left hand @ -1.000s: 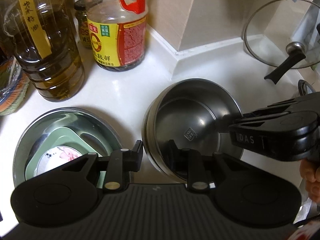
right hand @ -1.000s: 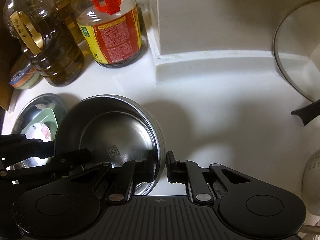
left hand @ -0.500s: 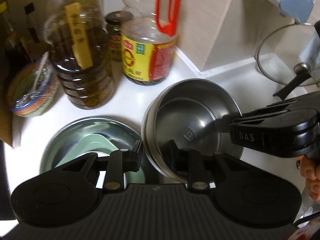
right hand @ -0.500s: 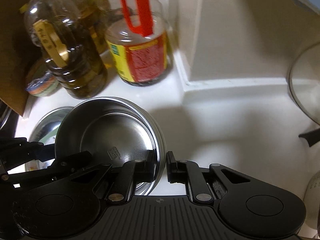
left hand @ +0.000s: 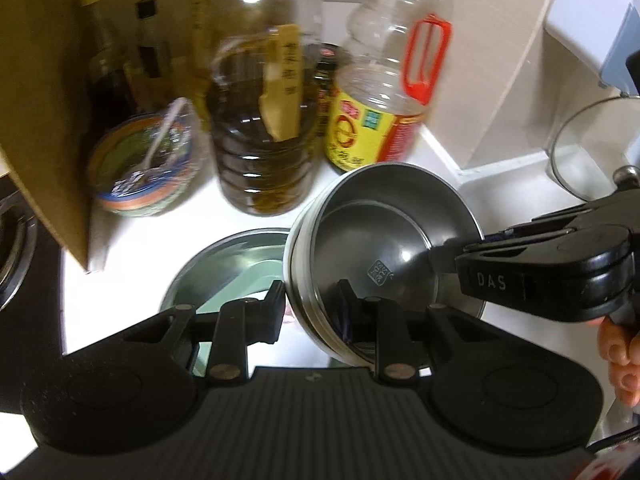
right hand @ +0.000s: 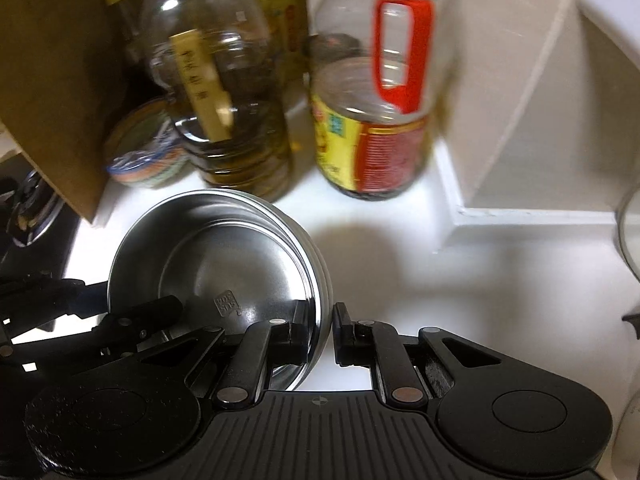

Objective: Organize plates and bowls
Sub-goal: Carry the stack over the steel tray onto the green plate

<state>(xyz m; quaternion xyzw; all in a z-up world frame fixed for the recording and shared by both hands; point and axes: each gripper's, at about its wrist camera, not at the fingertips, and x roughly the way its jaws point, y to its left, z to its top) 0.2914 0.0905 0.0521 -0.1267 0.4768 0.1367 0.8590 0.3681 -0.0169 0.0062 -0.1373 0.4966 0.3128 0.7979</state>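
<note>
Both grippers point steeply downward – the left gripper [left hand: 310,306] clamped with one finger inside a rim and one outside, the right gripper [right hand: 322,326] pinched likewise from the opposite side – bare fingers [left hand: 622,354] wrapping its handle

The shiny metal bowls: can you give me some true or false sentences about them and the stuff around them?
1. Both grippers hold the metal bowls. True: the left gripper and the right gripper each pinch the rim.
2. The bowls are full of soup. False: the top one is empty.
3. The bottle with the red handle lies on its side. False: it stands upright.
4. A green dish sits inside another metal bowl. True.
</note>
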